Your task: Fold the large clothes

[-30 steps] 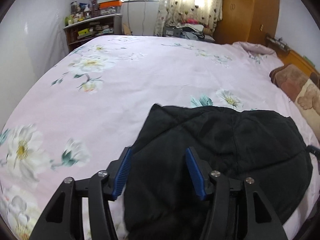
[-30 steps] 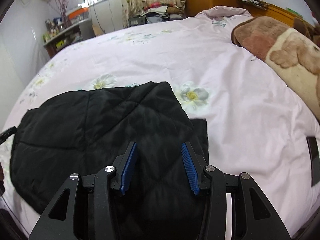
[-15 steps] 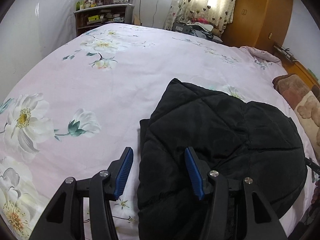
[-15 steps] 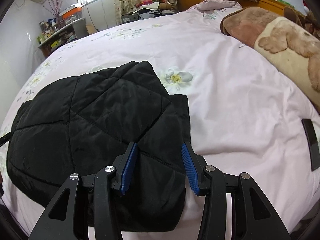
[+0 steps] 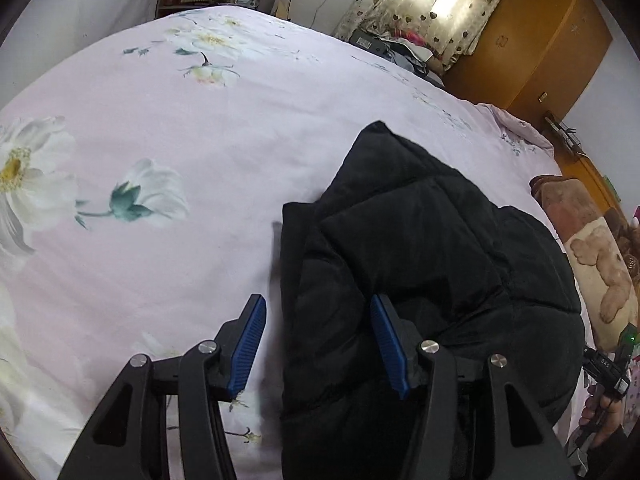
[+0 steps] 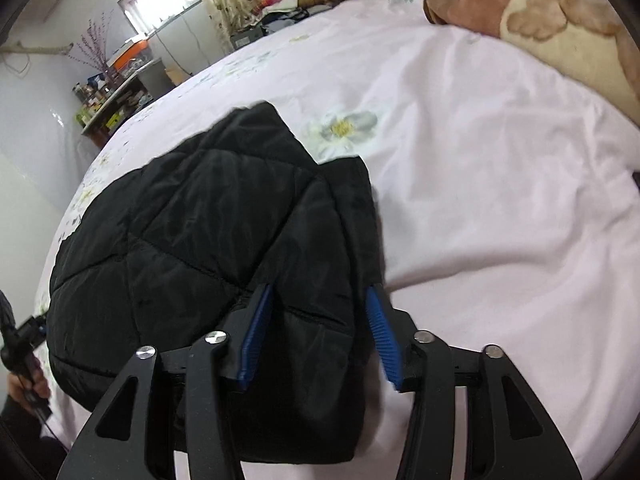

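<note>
Folded black quilted padded jacket (image 5: 420, 280) lying on my pink flower-printed bedspread (image 5: 160, 160).
My left gripper (image 5: 318, 344) and right gripper (image 6: 318, 334) have both just been opening, jaws apart over the jacket's near corners, pads not pressing it; a brown bear-patterned blanket (image 6: 540, 12) lies beyond.

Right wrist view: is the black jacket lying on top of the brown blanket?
No, the black jacket lies on the pink floral bedsheet, well apart from the brown blanket.
</note>
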Demonstrator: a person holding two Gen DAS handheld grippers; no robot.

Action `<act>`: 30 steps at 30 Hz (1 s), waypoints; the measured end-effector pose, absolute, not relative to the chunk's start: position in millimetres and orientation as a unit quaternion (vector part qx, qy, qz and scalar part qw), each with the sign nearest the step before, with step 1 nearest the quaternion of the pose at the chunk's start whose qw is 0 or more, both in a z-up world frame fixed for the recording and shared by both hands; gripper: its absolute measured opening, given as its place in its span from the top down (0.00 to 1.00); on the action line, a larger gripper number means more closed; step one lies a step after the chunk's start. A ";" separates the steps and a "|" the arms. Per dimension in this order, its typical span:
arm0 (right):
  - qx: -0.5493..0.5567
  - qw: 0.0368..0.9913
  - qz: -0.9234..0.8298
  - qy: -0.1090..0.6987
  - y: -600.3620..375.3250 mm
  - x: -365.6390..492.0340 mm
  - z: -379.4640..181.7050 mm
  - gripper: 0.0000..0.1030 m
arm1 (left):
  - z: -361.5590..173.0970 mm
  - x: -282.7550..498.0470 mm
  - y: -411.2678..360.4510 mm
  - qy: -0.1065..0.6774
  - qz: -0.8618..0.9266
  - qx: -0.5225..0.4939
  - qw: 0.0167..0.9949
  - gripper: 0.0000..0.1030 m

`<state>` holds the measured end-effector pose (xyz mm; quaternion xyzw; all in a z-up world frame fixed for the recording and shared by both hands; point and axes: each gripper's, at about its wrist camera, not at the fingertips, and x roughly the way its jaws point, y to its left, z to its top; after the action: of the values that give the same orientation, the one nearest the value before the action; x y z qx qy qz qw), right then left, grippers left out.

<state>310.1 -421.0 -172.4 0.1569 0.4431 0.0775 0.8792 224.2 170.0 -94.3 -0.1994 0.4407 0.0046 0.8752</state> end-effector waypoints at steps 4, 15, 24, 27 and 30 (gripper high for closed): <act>0.173 0.865 0.097 0.461 -431.7 319.2 -188.5 0.35 | -111.5 233.9 169.0 0.457 0.007 -0.208 0.865 0.29; 0.177 0.851 0.134 0.477 -427.6 345.2 -202.7 0.35 | -123.4 244.5 168.8 0.467 -0.035 -0.234 0.852 0.25; 0.209 0.835 0.176 0.478 -432.8 353.4 -217.8 0.34 | -131.5 256.0 166.7 0.466 -0.065 -0.244 0.848 0.21; 0.214 0.831 0.188 0.478 -429.4 355.1 -217.8 0.43 | -130.6 255.2 164.2 0.464 -0.064 -0.246 0.849 0.21; 0.199 0.836 0.192 0.473 -424.1 346.3 -209.9 0.53 | -131.1 251.2 163.9 0.461 -0.069 -0.250 0.849 0.21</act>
<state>346.3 -424.1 -209.9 0.1994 0.4735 0.1918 0.8362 251.2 163.9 -131.1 -0.2498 0.4605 -0.0689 0.8490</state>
